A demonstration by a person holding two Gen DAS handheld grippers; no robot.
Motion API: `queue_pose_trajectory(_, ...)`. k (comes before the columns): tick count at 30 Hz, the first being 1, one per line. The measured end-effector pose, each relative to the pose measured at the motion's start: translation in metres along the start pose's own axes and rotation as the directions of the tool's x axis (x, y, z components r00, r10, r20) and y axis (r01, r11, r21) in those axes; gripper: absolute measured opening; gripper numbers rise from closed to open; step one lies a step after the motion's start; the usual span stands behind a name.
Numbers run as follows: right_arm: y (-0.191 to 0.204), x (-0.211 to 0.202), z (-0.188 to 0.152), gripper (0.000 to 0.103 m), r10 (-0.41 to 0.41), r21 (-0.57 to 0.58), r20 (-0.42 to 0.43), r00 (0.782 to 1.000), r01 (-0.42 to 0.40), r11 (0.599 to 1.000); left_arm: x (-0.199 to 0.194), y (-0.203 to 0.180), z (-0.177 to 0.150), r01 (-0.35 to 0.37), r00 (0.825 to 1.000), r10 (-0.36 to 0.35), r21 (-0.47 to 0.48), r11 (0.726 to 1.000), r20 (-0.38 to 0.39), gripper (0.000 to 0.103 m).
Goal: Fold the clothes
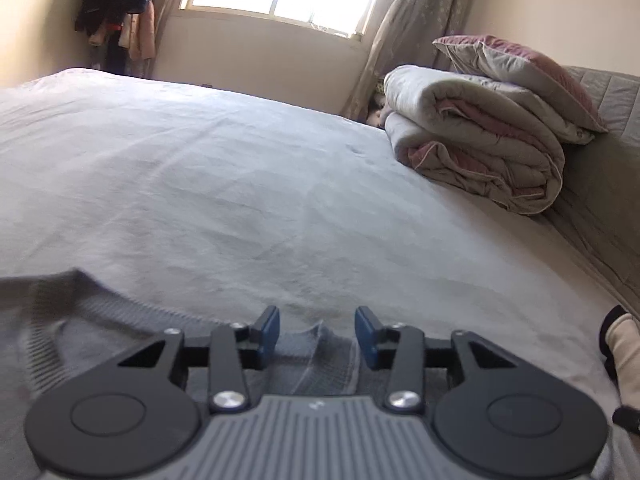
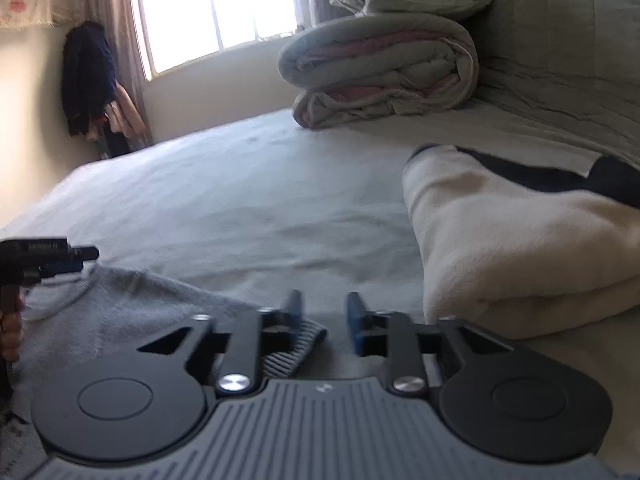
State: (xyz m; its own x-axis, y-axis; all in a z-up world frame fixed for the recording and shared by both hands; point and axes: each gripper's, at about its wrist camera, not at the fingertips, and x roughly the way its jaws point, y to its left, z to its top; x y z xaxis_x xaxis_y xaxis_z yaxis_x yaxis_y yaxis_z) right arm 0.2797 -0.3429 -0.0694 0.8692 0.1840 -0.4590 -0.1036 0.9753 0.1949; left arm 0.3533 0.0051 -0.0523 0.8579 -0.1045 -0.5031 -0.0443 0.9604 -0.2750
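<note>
Right now the grey sweater point(image 1: 100, 332) lies flat at the near edge of the bed point(image 1: 240, 168), its ribbed hem toward both grippers. Left of the sweater's middle, the left gripper point(image 1: 316, 334) hangs low over a raised pleat of knit, its jaws apart with the fabric standing loose between the blue pads point(image 1: 269, 334), not pinched. Toward the sweater's right side, the right gripper point(image 2: 322, 320) also stands parted, one finger over the ribbed cuff point(image 2: 296, 350), nothing clamped. Just right of the sweater sits a folded cream garment point(image 2: 520, 240); beyond the sweater, near the window, a rolled quilt point(image 1: 480, 140). My worry is that if the jaws close too shallow, the soft knit may slip out mid-fold, or a wide sweep rightward could drag the cream pile askew.
</note>
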Motion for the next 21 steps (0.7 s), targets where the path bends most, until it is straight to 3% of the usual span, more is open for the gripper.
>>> queue_pose_trajectory(8,0.031,-0.007,-0.003,0.038,0.208,-0.132,-0.021,0.978,-0.209,0.969,-0.072,0.033,-0.017,-0.036,0.999,0.036,-0.011,0.999,0.018,0.061)
queue_pose_trajectory(15,0.049,0.005,-0.019,0.039,0.252,-0.259,-0.158,0.955,-0.286,0.923,-0.130,0.077,-0.031,-0.125,0.991,0.124,0.015,0.992,0.053,0.068)
queue_pose_trajectory(19,0.045,-0.004,-0.031,0.054,0.283,-0.347,-0.224,0.932,-0.348,0.871,-0.141,0.103,-0.045,-0.203,0.977,0.201,0.022,0.979,0.067,0.069)
queue_pose_trajectory(21,0.039,-0.011,-0.033,0.061,0.306,-0.359,-0.243,0.921,-0.378,0.853,-0.144,0.118,-0.053,-0.215,0.974,0.216,-0.023,0.976,0.068,0.070)
